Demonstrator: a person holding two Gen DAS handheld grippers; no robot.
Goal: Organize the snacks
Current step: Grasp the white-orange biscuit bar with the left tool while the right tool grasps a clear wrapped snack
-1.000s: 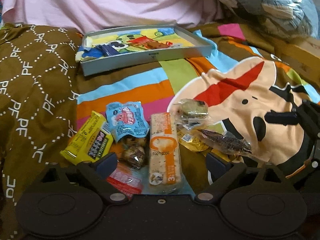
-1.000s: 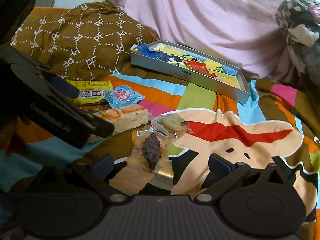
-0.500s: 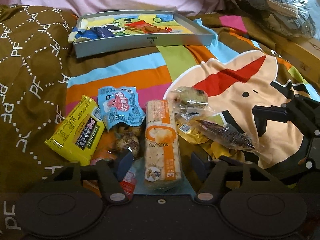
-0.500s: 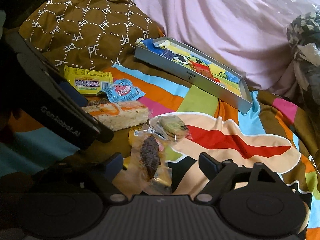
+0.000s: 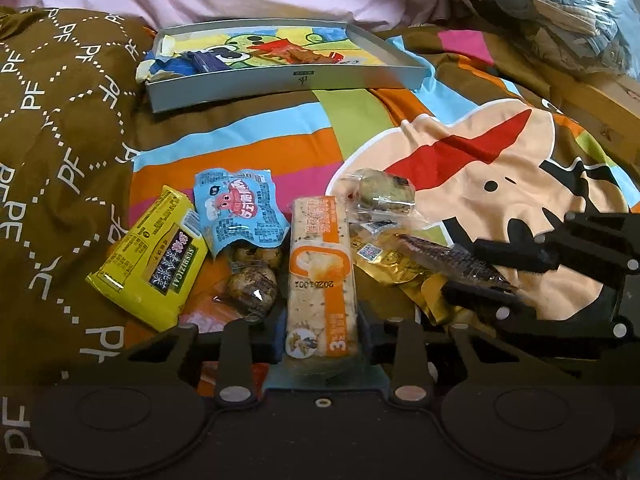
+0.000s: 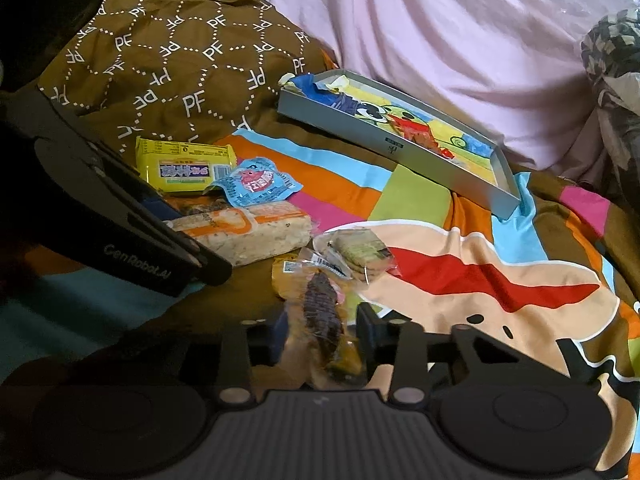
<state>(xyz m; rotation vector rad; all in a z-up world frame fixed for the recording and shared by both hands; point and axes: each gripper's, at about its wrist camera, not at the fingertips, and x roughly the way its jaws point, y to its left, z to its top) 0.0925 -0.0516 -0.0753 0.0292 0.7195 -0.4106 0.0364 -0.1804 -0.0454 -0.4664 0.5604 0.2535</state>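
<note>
While both grippers close at once, the risks sit w/ the wrappers. Landmark: the grey tray (image 5: 280, 76), at the far edge of the cartoon blanket (image 5: 460, 200), already holding a few packets.

Left gripper (image 5: 320, 344): jaws closing around the near end of the orange-and-white cracker pack (image 5: 320, 264), pads at or just touching its sides; can't tell if they press yet. Pack lies lengthwise, well short of the tray, pointing toward it. Grip is at one end only, so the long pack could droop or pivot on lift and sweep the clear-wrapped eggs (image 5: 252, 288) or blue squid packet (image 5: 240, 208) beside it. Hard squeeze probably cracks the biscuits.

Right gripper (image 6: 322, 340): jaws closing on the clear packet w/ a dark dried snack (image 6: 322, 312), wrapper btwn the fingers, contact likely but film hides it. It sits nearer than the tray, on top of a gold packet (image 6: 288, 280). Slick film may slip out, or the gold packet and round cookie pack (image 6: 360, 252) may get dragged along.

Both grippers are close together, so lifting together risks a clash. Yellow packet (image 5: 152, 256) lies apart, left of the pile, safe.
</note>
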